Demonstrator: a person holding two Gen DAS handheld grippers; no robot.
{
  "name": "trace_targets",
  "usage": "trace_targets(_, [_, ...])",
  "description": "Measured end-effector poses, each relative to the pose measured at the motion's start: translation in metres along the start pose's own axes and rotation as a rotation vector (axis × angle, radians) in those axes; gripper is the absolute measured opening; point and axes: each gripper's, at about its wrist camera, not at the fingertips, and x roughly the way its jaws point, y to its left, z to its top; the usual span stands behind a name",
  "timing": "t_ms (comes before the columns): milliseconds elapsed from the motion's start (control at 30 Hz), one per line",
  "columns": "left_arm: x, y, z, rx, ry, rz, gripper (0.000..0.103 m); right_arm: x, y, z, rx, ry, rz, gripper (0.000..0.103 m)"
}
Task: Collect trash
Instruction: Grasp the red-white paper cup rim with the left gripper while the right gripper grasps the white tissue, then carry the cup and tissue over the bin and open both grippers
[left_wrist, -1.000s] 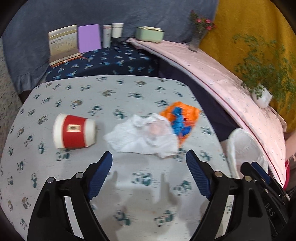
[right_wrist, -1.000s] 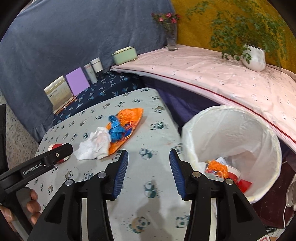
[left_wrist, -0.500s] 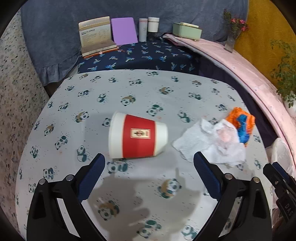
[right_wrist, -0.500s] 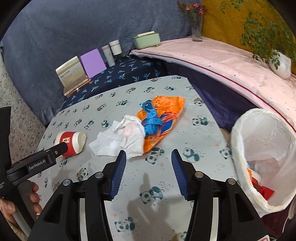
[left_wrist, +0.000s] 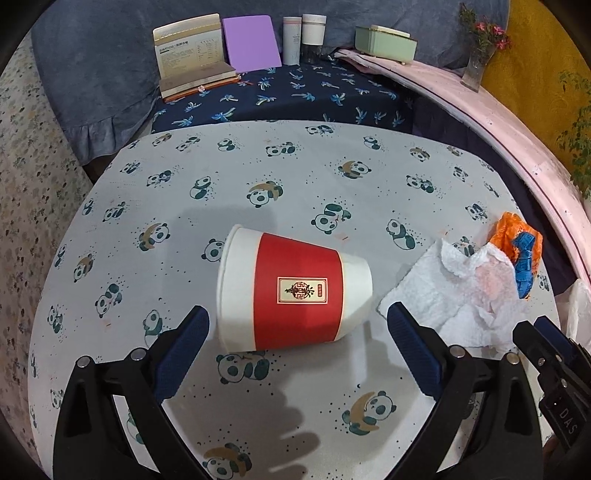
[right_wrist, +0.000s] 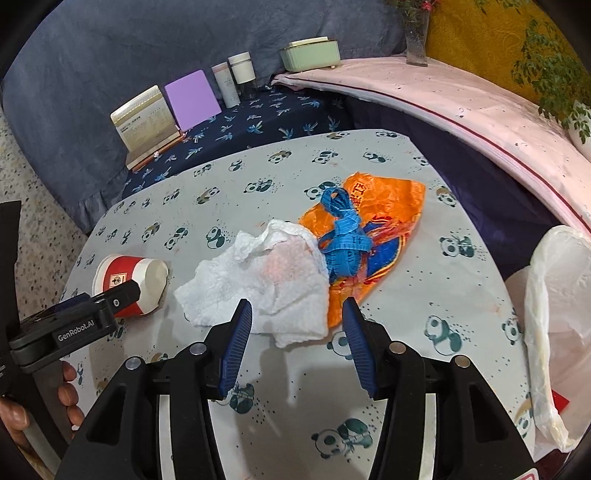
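A red and white paper cup (left_wrist: 295, 291) lies on its side on the panda-print table (left_wrist: 332, 173). My left gripper (left_wrist: 295, 314) is open wide, with the cup's near side between its fingertips and neither pad touching it. Right of the cup (right_wrist: 129, 277) lies a crumpled white tissue (right_wrist: 266, 273), partly over an orange wrapper (right_wrist: 384, 206) that carries a blue tape measure (right_wrist: 343, 236). My right gripper (right_wrist: 297, 306) hangs open over the tissue's near edge, pads clear of it. The tissue (left_wrist: 454, 295) and wrapper (left_wrist: 506, 232) also show in the left wrist view.
A bin lined with a white bag (right_wrist: 554, 295) stands off the table's right edge. Behind the table, a dark blue shelf holds a booklet (left_wrist: 192, 51), a purple board (left_wrist: 251, 44), two bottles and a green box (left_wrist: 384, 40). A pink-covered ledge (right_wrist: 461, 107) curves along the right.
Both grippers have swung left and dropped toward the table. The left one went from the tissue to the cup and opened wider. The right one now hangs over the tissue, and the bin has slid to the view's right edge.
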Motion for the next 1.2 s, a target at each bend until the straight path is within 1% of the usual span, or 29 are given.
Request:
trace_targets(167, [0.014, -0.001, 0.002, 0.000, 0.031, -0.004, 0.092, 0.011, 0.001, 0.000, -0.003, 0.018, 0.002, 0.050])
trace_targets(200, [0.014, -0.002, 0.002, 0.005, 0.030, -0.009, 0.089, 0.012, 0.001, -0.001, -0.002, 0.020, 0.004, 0.050])
trace_targets(233, [0.014, -0.002, 0.002, 0.010, 0.028, -0.014, 0.081, 0.013, 0.001, -0.001, -0.002, 0.021, 0.006, 0.050])
trace_targets(267, [0.014, -0.003, 0.002, 0.016, 0.033, -0.022, 0.077, 0.013, 0.001, -0.001, -0.002, 0.024, 0.008, 0.050])
trace_targets(300, [0.015, -0.004, 0.002, 0.021, 0.043, -0.032, 0.065, 0.014, 0.001, -0.002, -0.002, 0.025, 0.011, 0.048])
trace_targets(333, [0.016, -0.004, 0.001, 0.021, 0.053, -0.042, 0.054, 0.014, 0.001, -0.002, -0.001, 0.026, 0.013, 0.044])
trace_targets(367, [0.016, -0.004, 0.001, 0.018, 0.062, -0.050, 0.050, 0.014, 0.001, -0.002, -0.002, 0.027, 0.016, 0.041])
trace_targets(400, [0.016, -0.004, 0.001, 0.014, 0.067, -0.054, 0.044, 0.014, 0.002, -0.003, -0.004, 0.029, 0.017, 0.032])
trace_targets(433, [0.015, -0.004, 0.000, 0.011, 0.068, -0.063, 0.034, 0.014, 0.002, -0.004, -0.007, 0.032, 0.021, 0.021])
trace_targets(500, [0.013, -0.005, -0.003, 0.008, 0.072, -0.078, 0.026, 0.010, 0.003, -0.005, -0.007, 0.031, 0.030, 0.011])
trace_targets(567, [0.007, -0.007, -0.005, 0.011, 0.067, -0.094, 0.019, 0.004, 0.003, -0.005, -0.007, 0.022, 0.039, 0.007])
trace_targets(633, [0.001, -0.011, -0.006, 0.023, 0.058, -0.102, 0.008, -0.004, 0.004, -0.005, -0.009, 0.008, 0.050, 0.005])
trace_targets(833, [-0.023, -0.022, -0.010, 0.039, 0.025, -0.149, 0.002, -0.038, 0.009, -0.002, -0.028, -0.060, 0.076, 0.004])
trace_targets(1200, [-0.070, -0.055, -0.019, 0.108, -0.039, -0.211, 0.002, -0.101, 0.005, 0.005, -0.029, -0.181, 0.107, 0.004])
